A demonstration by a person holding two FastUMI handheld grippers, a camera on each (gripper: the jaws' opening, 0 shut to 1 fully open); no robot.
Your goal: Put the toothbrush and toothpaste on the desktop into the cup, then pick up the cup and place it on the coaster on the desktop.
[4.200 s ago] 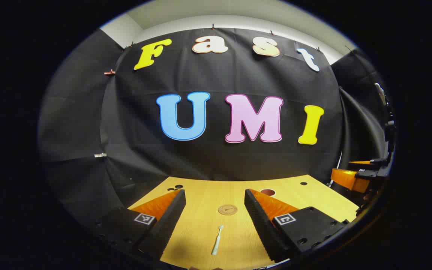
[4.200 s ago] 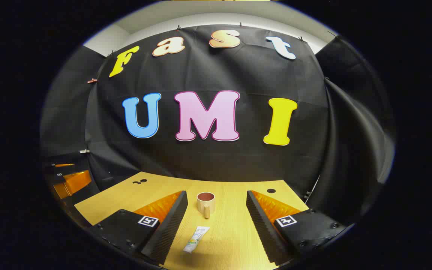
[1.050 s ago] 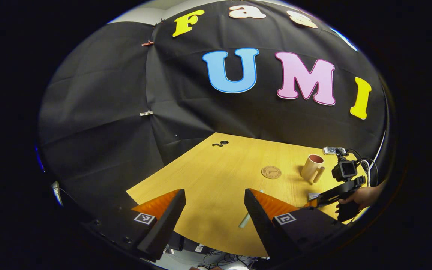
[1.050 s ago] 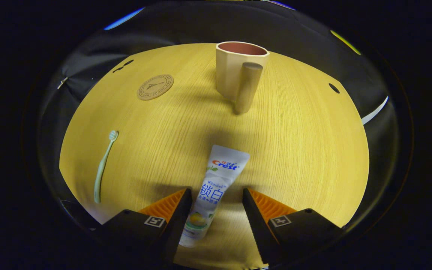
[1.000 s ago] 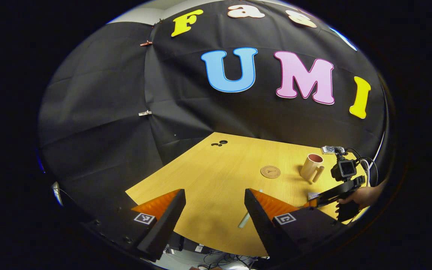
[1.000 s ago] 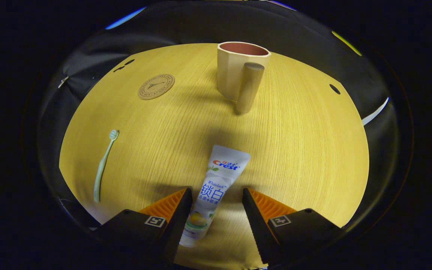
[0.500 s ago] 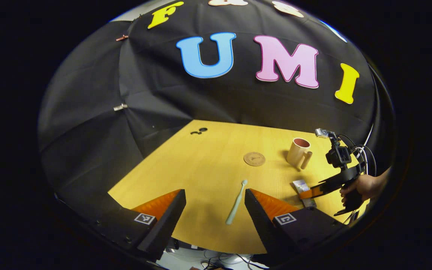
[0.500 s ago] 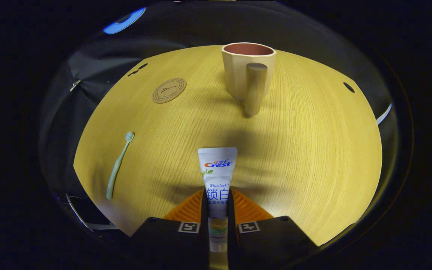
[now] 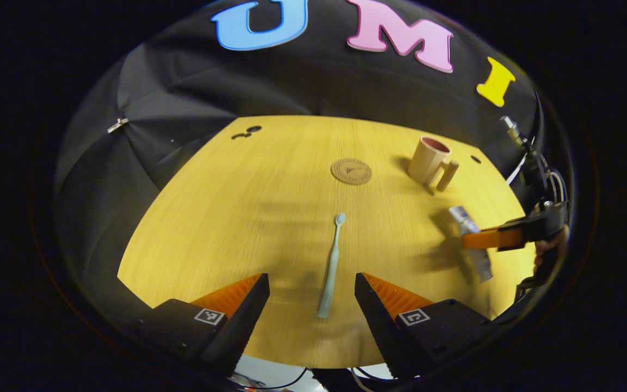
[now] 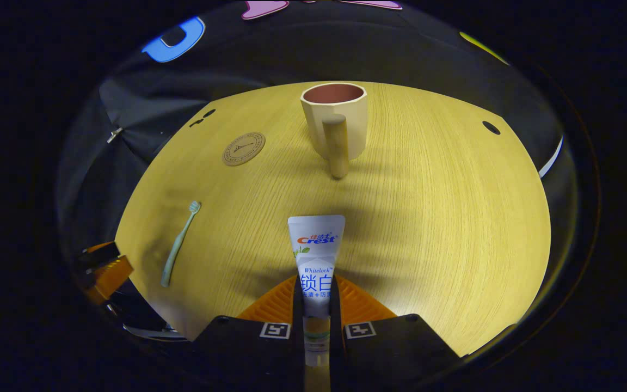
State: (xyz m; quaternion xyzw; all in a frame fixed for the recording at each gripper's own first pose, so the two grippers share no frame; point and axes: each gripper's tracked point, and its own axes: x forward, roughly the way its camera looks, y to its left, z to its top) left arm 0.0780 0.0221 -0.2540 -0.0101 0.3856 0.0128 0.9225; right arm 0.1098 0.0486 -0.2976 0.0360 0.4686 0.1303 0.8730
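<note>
1. Right claw [image 10: 316, 305] is clamped on the toothpaste [image 10: 315, 256]; I'd carry it over the cup [image 10: 334, 117], tip it upright, then let go.
2. Left claw [image 9: 311, 296] gapes, straddling the toothbrush [image 9: 331, 267] lying on the surface [image 9: 237, 218].

Left gripper view: toothbrush [image 9: 330, 267] lies flat on the worktop [image 9: 237, 218], between the left claw [image 9: 311, 288] fingers. Coaster [image 9: 351, 171] sits behind the toothbrush; cup [image 9: 426, 160] stands upright right of the coaster. Right gripper view: toothpaste [image 10: 315, 256] sits between the right claw [image 10: 316, 305] fingers, before the cup.
</note>
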